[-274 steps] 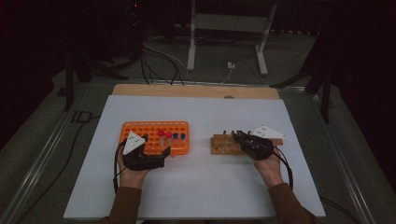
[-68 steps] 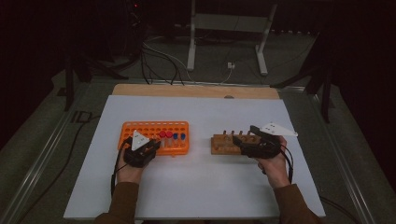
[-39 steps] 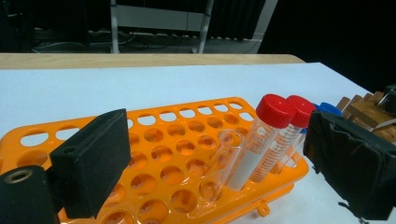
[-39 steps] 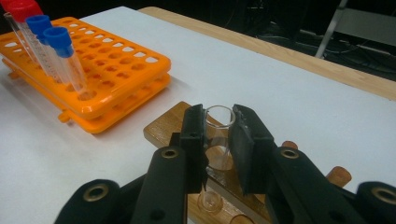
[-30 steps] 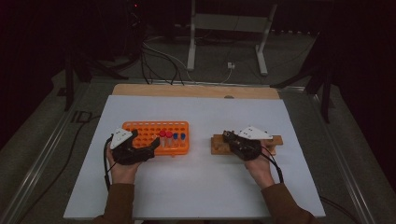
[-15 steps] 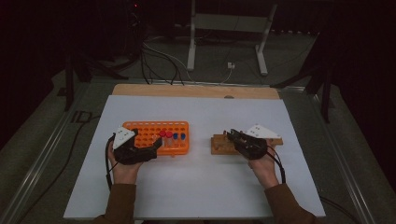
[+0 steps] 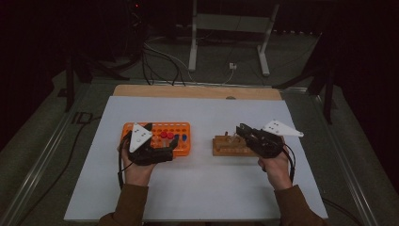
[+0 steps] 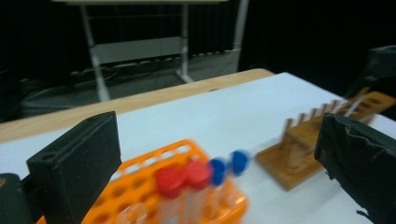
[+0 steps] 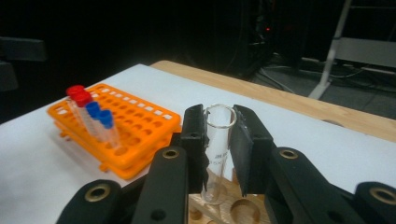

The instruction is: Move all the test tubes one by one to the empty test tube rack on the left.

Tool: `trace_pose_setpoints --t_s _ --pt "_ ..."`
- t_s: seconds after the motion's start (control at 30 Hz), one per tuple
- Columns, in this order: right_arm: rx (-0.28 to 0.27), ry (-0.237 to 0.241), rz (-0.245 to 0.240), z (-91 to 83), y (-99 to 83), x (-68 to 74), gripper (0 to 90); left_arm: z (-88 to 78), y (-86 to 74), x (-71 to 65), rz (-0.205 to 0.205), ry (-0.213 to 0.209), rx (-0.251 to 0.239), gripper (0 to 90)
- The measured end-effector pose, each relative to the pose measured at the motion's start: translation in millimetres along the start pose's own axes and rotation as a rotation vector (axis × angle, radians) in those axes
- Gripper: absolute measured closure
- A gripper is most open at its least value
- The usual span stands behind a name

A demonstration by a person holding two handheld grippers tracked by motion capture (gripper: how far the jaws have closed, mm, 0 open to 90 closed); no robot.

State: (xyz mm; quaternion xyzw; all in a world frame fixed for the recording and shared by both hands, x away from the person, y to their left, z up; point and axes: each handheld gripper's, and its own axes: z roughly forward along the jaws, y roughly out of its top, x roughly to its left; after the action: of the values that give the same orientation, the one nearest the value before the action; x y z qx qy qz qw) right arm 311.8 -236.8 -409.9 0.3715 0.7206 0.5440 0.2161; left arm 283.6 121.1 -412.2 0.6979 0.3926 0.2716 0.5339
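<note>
Right claw (image 9: pixel 218 135) is clamped on a clear glass tube (image 9: pixel 217 149), one pad on each side just below the rim. Right gripper view gives what the high view cannot: the tube's open mouth, faint print on the glass, and its lower end right above the round holes of the wooden rack (image 9: pixel 243 210); whether the bottom sits inside a hole or has cleared it cannot be told. In the high view the tube (image 7: pixel 231 136) is a thin pale sliver at the tip of the right claw (image 7: pixel 241 130), over the wooden rack (image 7: pixel 226 147).

Tube long axis runs roughly upright, mouth up and closed end down toward the rack, leaning slightly in the right gripper view.

Left claw (image 7: pixel 162 141) stands wide open with nothing between its pads, over the near edge of the orange rack (image 7: pixel 181 128). Left gripper view shows the gap plainly, left claw (image 8: pixel 224 158) framing red caps (image 8: pixel 183 176) and blue caps (image 8: pixel 228 165) standing in the orange rack (image 8: pixel 140 196), blurred. The same view shows the wooden rack (image 8: pixel 299 149) beyond the claw's right pad. Right gripper view shows the orange rack (image 9: pixel 135 126) well left of its claw, capped tubes leaning in it.

High view alone lays out the white bench (image 7: pixel 207 108), with both hands coming in from the near edge.
</note>
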Motion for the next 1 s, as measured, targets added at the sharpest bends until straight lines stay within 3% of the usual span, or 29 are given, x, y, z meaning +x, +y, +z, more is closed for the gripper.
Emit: trace_pose_setpoints --t_s 0.1,0.3,0.47,0.6,0.7,0.87,1.0 --pt "0.008 0.019 -0.008 -1.1 2.1 3.6 76.2 7.1 5.8 -14.3 0.006 -0.074 0.003 4.6" --pt "0.034 0.064 -0.024 1.4 4.0 14.9 76.1 28.3 5.8 -37.8 0.014 -0.165 0.038 7.6" --pt "0.054 0.092 -0.032 4.4 4.1 23.4 76.0 46.5 -0.3 -57.5 0.041 -0.216 0.088 7.8" --pt "0.072 0.111 -0.039 8.6 1.9 29.0 75.9 57.6 -3.9 -76.8 0.098 -0.227 0.116 10.9" --pt "0.082 0.125 -0.038 11.3 0.7 32.4 75.9 64.6 -5.3 -86.2 0.116 -0.218 0.123 18.0" --pt "0.091 0.148 -0.037 13.8 -0.7 36.5 75.9 72.1 -8.8 -93.4 0.138 -0.235 0.136 45.1" --pt "0.098 0.16 -0.041 15.2 -1.6 39.1 75.9 74.5 -10.4 -95.8 0.147 -0.242 0.14 58.7"
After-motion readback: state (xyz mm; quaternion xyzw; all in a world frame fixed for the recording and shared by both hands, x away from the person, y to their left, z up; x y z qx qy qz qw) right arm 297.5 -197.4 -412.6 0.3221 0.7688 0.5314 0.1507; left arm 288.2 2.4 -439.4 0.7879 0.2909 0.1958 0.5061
